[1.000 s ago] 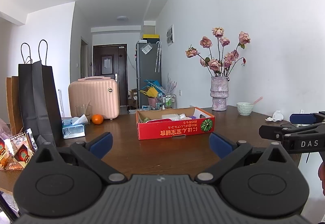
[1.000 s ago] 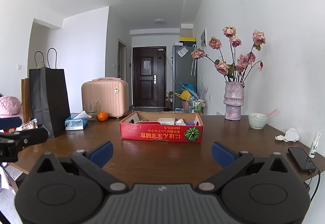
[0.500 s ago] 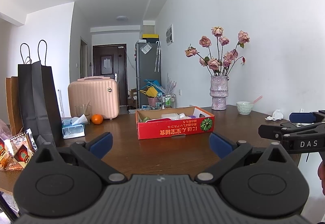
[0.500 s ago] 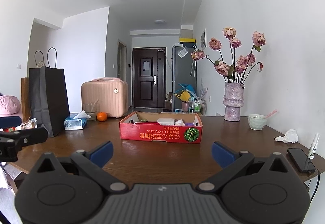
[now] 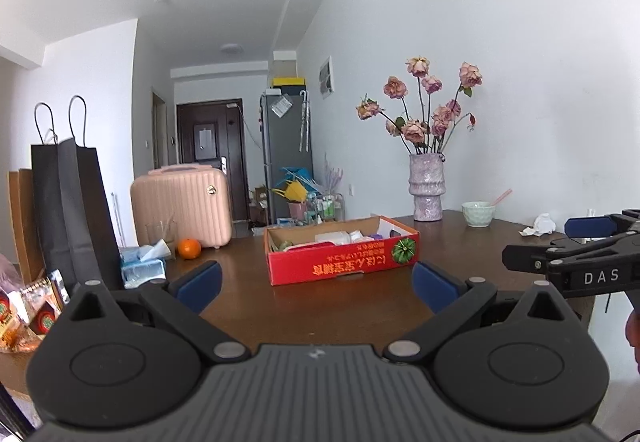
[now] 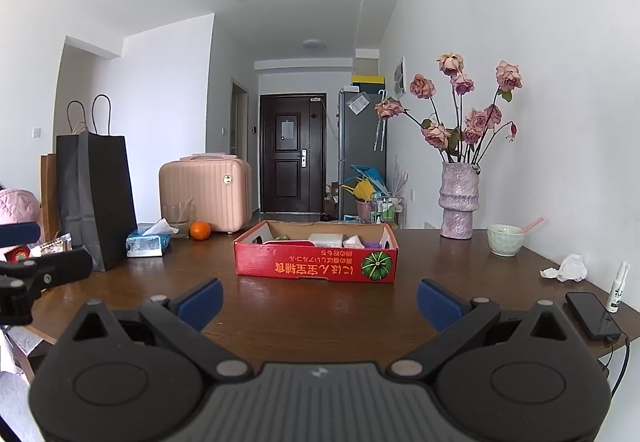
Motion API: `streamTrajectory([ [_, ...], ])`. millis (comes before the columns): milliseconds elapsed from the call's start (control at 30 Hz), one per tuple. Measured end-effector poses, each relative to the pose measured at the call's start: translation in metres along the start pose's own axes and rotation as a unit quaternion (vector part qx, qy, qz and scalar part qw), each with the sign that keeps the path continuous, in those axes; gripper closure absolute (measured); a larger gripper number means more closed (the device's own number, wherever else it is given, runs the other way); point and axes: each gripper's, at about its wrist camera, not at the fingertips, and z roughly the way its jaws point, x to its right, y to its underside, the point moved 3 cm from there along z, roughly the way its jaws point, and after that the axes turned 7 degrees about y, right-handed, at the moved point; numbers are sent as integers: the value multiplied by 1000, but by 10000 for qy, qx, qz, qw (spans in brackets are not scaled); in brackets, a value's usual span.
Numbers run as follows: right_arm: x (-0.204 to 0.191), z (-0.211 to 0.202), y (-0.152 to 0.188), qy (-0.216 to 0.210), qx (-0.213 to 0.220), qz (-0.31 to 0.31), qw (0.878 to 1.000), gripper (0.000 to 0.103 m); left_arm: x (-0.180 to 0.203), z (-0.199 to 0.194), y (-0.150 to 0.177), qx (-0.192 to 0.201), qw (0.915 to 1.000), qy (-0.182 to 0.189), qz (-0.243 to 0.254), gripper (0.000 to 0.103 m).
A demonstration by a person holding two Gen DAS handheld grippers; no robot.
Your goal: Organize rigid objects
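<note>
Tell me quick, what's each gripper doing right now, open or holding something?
Left gripper: open, holding nothing, above the dark brown wooden table.
Right gripper: open, holding nothing.

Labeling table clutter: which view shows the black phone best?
Right wrist view. The black phone lies flat at the table's right edge beside a small white spray bottle, fully visible. In the left wrist view the right gripper covers that area, so no phone shows.
</note>
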Motion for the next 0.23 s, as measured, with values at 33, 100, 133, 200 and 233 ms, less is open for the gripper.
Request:
streamTrajectory([
  [33,0,0,0,9,22,13,10000,0,-1,0,1,-4,10000,21,-33,0],
  [100,1,-1,-1,15,37,34,10000,0,-2,1,1,-9,9999,9,-122,0],
  [133,1,-1,-1,18,37,40,10000,0,-3,1,2,-2,9999,-7,-168,0],
  [200,1,-1,0,21,18,52,10000,0,-5,3,3,-17,9997,-59,-234,0],
  [233,1,0,1,14,2,50,10000,0,-5,4,5,-29,9997,-51,-237,0],
])
